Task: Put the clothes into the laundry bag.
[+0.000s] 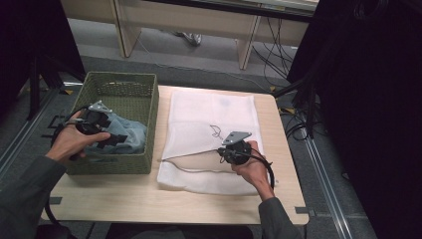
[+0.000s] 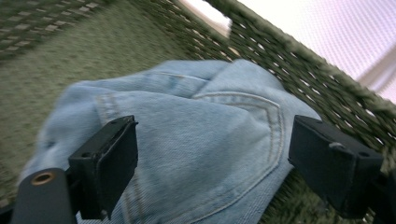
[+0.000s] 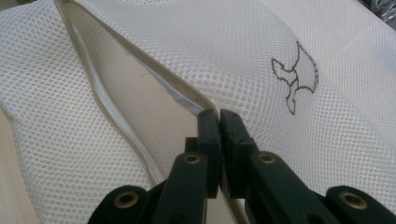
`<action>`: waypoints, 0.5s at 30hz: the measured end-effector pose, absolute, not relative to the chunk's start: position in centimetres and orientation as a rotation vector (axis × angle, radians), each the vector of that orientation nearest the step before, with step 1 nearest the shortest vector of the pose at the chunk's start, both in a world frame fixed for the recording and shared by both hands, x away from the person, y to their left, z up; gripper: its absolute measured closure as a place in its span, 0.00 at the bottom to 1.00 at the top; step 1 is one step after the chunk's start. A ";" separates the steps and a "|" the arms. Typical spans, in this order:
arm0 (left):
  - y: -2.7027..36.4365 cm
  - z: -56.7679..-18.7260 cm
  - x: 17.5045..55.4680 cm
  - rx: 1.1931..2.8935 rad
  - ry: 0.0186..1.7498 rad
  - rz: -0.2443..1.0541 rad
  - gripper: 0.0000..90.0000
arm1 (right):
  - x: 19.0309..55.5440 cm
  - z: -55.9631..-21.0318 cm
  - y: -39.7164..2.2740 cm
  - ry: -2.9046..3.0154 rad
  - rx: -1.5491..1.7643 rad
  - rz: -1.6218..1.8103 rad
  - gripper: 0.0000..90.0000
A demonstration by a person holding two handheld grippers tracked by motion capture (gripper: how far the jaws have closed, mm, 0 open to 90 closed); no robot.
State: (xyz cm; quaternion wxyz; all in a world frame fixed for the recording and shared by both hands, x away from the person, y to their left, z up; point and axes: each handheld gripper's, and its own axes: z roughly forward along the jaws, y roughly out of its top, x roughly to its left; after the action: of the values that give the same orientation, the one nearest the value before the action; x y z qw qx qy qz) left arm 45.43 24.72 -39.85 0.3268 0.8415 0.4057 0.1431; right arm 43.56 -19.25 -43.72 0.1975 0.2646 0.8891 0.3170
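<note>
Right gripper (image 3: 218, 121) pinching mesh bag (image 3: 289, 42) lengthwise

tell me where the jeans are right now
The folded jeans lie inside the green woven basket at the table's left, between the open left gripper jaws.

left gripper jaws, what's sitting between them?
The light-blue jeans, lying in the green woven basket. In the left gripper view the left gripper has its jaws spread wide with denim across the gap, not yet pinched.
</note>
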 end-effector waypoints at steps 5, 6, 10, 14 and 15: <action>23.5 -40.1 45.2 2.287 0.982 0.366 0.17 | 43.4 -43.8 -19.2 2.485 0.750 0.889 0.98; 23.3 -40.3 45.4 2.316 0.983 0.350 0.17 | 43.5 -43.8 -19.2 2.492 0.727 0.885 0.98; 22.4 -41.6 46.9 2.422 1.002 0.432 0.16 | 43.4 -44.0 -19.0 2.501 0.720 0.857 0.98; 22.0 -42.2 48.8 2.610 0.963 0.439 0.47 | 43.5 -44.0 -18.8 2.502 0.733 0.860 0.98; 22.1 -42.3 49.4 2.587 0.963 0.448 0.56 | 43.5 -44.1 -18.8 2.507 0.731 0.858 0.98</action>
State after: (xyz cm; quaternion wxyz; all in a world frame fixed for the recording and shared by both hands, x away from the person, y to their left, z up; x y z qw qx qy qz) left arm 49.43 22.11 -42.30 0.1720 0.9113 0.3392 0.1578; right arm 43.53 -18.83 -44.10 0.1953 0.2607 0.8945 0.3062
